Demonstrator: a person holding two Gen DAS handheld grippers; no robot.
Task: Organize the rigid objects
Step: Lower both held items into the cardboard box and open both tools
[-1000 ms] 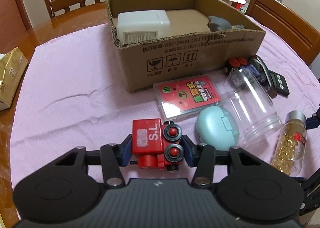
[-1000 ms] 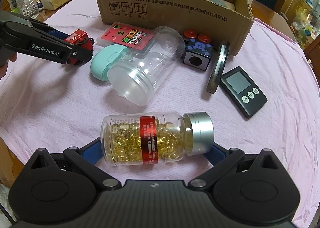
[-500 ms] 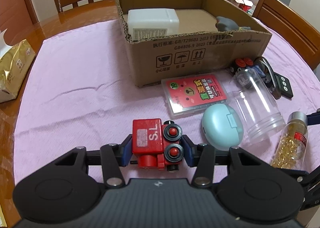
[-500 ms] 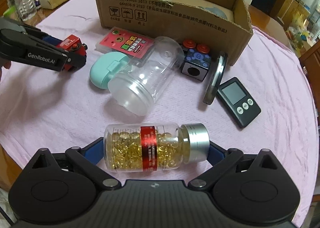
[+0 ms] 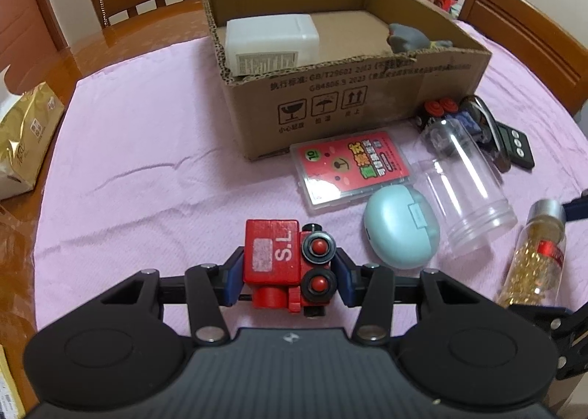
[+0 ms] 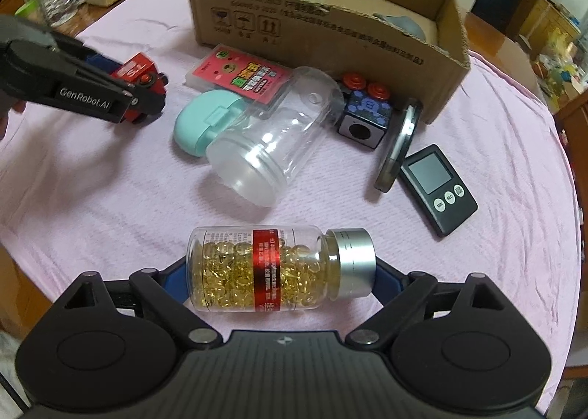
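Red toy: a red wooden toy train (image 5: 286,264) with "S.L" in white, a worn pale patch and two black wheels with red hubs facing up; low centre of the left wrist view.
Left tool: the left tool (image 5: 288,272) is clamped on the toy train, a blue pad flat against each side.
Capsule bottle: a clear capsule bottle (image 6: 279,268) of golden softgels with a red label band and a silver cap, lying on its side; low centre of the right wrist view.
Right tool: the right tool (image 6: 281,274) spans the bottle end to end; its jaws have just been closing, and both blue pads meet the base and the cap.
Counter: the counter carries a pink cloth (image 5: 147,147).
Cardboard box: an open cardboard box (image 5: 330,103) at upper centre holds a white plastic container (image 5: 272,40).
Clear jar: an empty clear jar (image 6: 275,147) lies on its side touching a mint green case (image 6: 202,121).
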